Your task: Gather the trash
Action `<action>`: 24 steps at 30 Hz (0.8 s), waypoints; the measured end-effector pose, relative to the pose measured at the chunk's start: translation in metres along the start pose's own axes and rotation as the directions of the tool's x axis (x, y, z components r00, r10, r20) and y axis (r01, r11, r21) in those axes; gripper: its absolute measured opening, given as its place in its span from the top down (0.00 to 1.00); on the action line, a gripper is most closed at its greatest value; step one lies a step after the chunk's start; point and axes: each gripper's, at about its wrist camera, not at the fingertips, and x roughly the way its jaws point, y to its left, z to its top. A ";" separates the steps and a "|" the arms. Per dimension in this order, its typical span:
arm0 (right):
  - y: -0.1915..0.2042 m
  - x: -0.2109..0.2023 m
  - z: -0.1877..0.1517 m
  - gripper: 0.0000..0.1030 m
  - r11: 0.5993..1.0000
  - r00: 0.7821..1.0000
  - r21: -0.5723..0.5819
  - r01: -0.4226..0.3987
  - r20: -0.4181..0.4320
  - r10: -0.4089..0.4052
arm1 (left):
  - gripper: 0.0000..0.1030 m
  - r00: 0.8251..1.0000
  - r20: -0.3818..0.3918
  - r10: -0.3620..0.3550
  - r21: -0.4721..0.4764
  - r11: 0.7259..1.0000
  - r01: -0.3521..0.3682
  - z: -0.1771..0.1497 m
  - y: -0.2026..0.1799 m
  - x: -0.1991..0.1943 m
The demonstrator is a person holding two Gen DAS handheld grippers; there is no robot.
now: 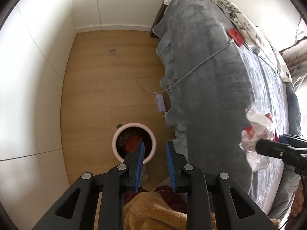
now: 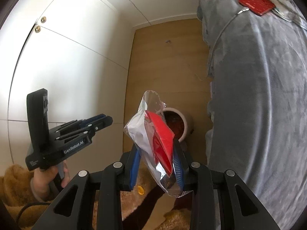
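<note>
- Clear crinkled plastic wrapper (image 2: 153, 143), with red and white printing, is pinched between the blue pads of the right gripper (image 2: 156, 153), whose fingers press against it from both sides.
- Most of the wrapper sticks up and forward past the fingertips; a shorter end hangs below the pads toward the camera.
- Seen from the left wrist camera, the same wrapper (image 1: 257, 138) and right gripper (image 1: 268, 145) are held above the edge of a bed covered in a grey plush blanket (image 1: 211, 76).
- A round trash bin (image 1: 134, 141) with a pale pink rim stands on the wooden floor (image 1: 107, 76), just beside the hanging edge of the blanket. Red litter already lies inside it.
- From the right wrist camera, the bin (image 2: 180, 124) sits beyond and below the held wrapper, partly hidden behind it; the wrapper is not in the bin.
- The left gripper (image 1: 155, 149) has its blue-padded fingers spread apart with nothing between them. It hangs over the near right part of the bin's rim.
- In the right wrist view the left gripper (image 2: 104, 120) is to the left of the wrapper, well apart from it, against white cupboard doors (image 2: 67, 57).
- A red flat packet (image 1: 236, 36) lies further up the bed, with a grey cable (image 1: 201, 61) running from it down to the floor.
- A small purple block (image 1: 160, 103) lies on the floor at the blanket's edge.
</note>
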 end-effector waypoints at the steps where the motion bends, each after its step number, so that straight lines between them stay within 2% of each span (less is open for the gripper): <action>1: 0.002 0.003 0.003 0.70 1.000 1.000 -0.003 -0.004 -0.007 0.004 | 0.76 1.000 -0.003 0.001 -0.002 1.000 -0.001 -0.001 0.003 0.001; 11: 0.004 0.101 0.017 0.70 0.997 0.990 0.037 -0.070 -0.119 0.074 | 0.76 0.999 -0.039 0.000 -0.035 0.999 -0.001 -0.008 0.027 0.029; 17: -0.009 0.163 0.015 0.69 0.996 0.979 0.065 -0.056 -0.192 0.067 | 0.76 0.996 -0.090 0.012 -0.067 0.998 -0.018 -0.015 0.049 0.056; 20: -0.011 0.184 0.012 0.66 0.997 0.974 0.065 -0.045 -0.219 0.059 | 0.76 0.994 -0.112 0.018 -0.077 0.997 -0.026 -0.017 0.057 0.064; 24: -0.003 0.192 0.008 0.53 0.997 0.972 0.066 -0.030 -0.231 0.044 | 0.76 0.990 -0.138 0.017 -0.092 0.995 -0.030 -0.018 0.065 0.071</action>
